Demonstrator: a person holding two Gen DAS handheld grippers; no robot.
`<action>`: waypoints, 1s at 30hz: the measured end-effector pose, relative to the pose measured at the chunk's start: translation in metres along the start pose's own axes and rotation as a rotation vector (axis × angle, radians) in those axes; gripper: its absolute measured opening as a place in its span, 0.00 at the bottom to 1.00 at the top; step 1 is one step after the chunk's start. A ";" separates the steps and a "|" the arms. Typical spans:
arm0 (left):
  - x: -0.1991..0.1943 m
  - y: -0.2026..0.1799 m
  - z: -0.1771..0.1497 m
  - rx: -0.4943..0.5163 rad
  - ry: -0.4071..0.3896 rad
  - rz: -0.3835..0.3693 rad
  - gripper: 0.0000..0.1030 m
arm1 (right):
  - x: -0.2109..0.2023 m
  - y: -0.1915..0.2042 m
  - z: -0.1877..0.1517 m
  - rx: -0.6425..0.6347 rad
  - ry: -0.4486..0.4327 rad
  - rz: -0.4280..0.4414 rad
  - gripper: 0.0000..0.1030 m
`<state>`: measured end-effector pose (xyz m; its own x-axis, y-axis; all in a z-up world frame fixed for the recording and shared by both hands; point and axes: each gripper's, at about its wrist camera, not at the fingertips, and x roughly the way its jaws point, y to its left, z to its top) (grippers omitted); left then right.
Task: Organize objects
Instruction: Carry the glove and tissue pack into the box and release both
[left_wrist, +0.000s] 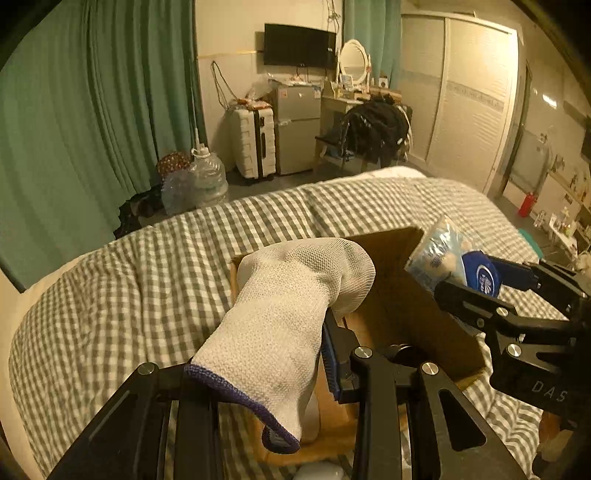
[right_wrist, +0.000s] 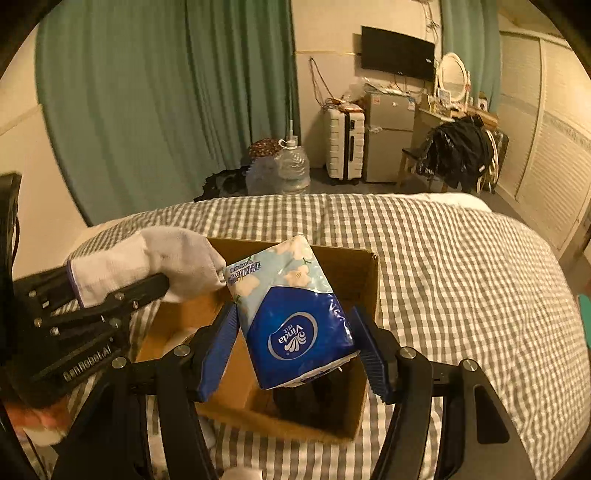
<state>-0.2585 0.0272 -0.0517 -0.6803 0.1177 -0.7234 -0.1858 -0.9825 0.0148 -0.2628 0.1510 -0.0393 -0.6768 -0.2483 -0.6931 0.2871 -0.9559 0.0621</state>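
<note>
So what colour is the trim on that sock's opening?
Purple-blue edging on a pale grey-white sock, shown best in the left wrist view.

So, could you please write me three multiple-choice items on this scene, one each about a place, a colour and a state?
1. Where does the cardboard box stand?
A. On the floor
B. On the checked bed cover
C. On a chair

2. What colour is the lower part of the tissue pack?
A. Blue
B. Red
C. Yellow

3. What is the left gripper doing?
A. Standing open and empty
B. Holding a bottle
C. Holding a white glove

Key: 1 B, the box sits on the gingham cover; 2 A, the logo end is blue; 3 C, the glove is clamped between its fingers.
</note>
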 end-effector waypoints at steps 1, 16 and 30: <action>0.008 -0.002 0.000 0.006 0.010 0.002 0.31 | 0.007 -0.003 0.001 0.007 0.007 0.001 0.60; 0.070 -0.006 -0.013 -0.032 0.113 0.028 0.47 | 0.060 -0.029 -0.003 0.056 0.039 0.036 0.63; -0.039 -0.008 0.001 0.022 -0.061 0.106 0.90 | -0.036 -0.024 0.010 0.070 -0.085 -0.023 0.80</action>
<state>-0.2312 0.0303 -0.0227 -0.7383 0.0229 -0.6741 -0.1257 -0.9866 0.1042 -0.2519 0.1812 -0.0083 -0.7386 -0.2355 -0.6317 0.2248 -0.9694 0.0986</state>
